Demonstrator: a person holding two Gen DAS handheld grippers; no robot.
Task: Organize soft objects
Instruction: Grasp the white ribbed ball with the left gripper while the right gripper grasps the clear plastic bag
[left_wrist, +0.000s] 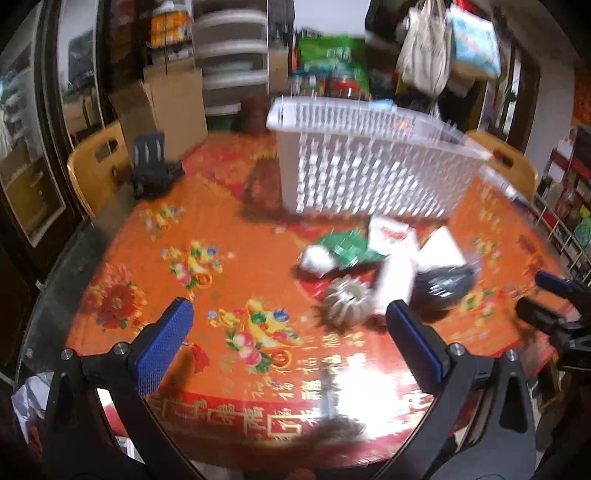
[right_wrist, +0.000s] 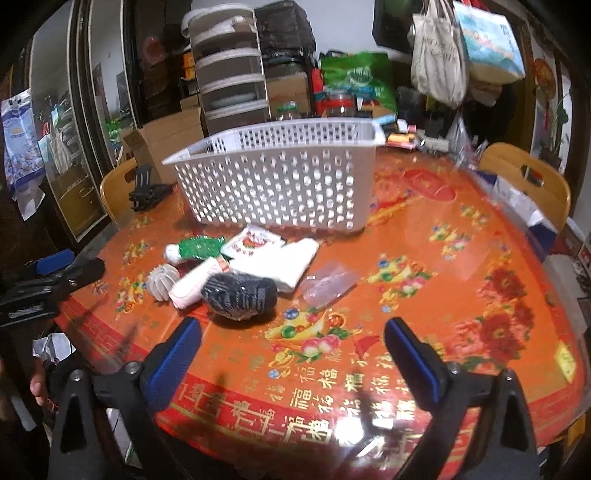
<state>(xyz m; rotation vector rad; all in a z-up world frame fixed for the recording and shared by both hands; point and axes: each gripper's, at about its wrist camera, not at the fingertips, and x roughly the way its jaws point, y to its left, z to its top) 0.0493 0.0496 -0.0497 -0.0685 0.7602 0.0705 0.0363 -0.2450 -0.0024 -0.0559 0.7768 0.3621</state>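
Both grippers are hovering with jaws apart and empty. In front of the white basket, the soft things are lying heaped on the bench; the dark knit bundle, nearest the right gripper, is lying crosswise, basket beyond.

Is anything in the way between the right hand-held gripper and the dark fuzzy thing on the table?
Nothing visible is. The right hand-held gripper is open, and only bare tablecloth lies between it and the dark fuzzy bundle. The white basket stands behind the pile.
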